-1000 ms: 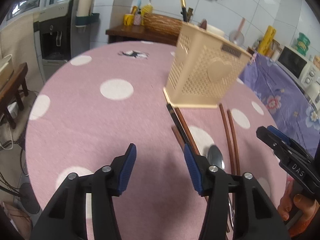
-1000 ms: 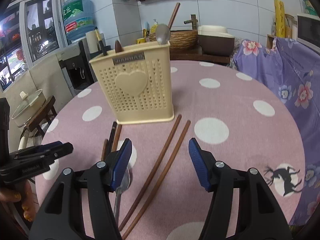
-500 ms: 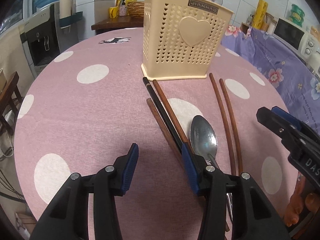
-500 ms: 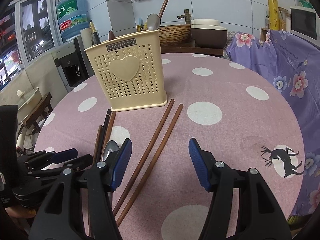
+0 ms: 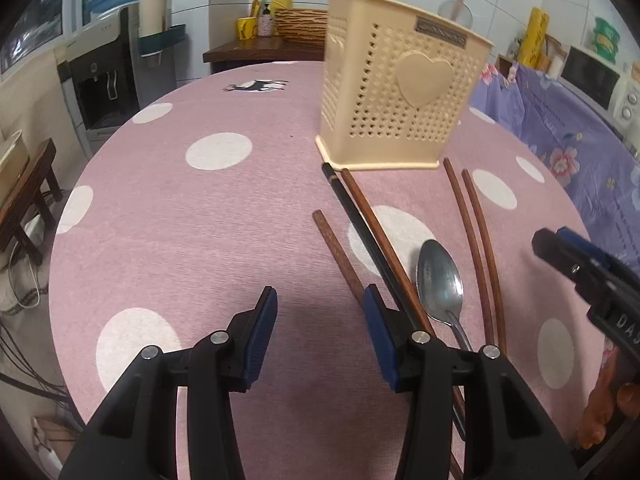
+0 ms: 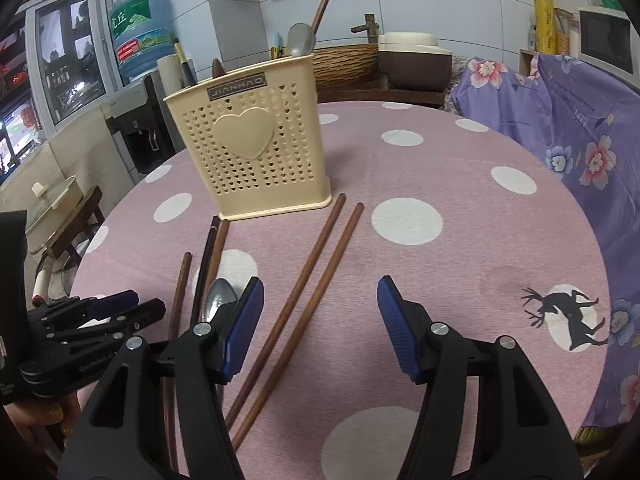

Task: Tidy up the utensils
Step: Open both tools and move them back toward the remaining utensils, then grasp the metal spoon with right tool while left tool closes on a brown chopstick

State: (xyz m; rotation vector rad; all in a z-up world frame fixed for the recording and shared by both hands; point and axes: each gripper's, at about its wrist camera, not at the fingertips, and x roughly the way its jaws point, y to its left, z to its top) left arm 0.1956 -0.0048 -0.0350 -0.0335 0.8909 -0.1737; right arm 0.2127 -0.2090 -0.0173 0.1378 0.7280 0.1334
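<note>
A cream perforated utensil holder (image 5: 400,96) (image 6: 250,148) stands on the pink dotted tablecloth with a spoon and sticks inside. In front of it lie a metal spoon (image 5: 439,280) (image 6: 218,304), a black chopstick (image 5: 368,236), brown chopsticks (image 5: 380,232) and a brown pair (image 5: 476,248) (image 6: 316,284). My left gripper (image 5: 320,328) is open and empty, just left of the spoon and chopsticks. My right gripper (image 6: 320,320) is open and empty over the lower part of the brown pair. Each gripper also shows in the other's view (image 5: 580,264) (image 6: 100,316).
The round table's edge (image 5: 64,216) is near on the left. A purple floral cloth (image 6: 580,128) lies at the right. A water dispenser (image 5: 108,76), a low stool (image 5: 24,184) and a wooden counter with baskets (image 6: 348,64) stand beyond the table.
My left gripper has swung back a little, so the holder and utensils sit further right in its view. My right gripper has drawn slightly nearer the brown pair. Both stay open.
</note>
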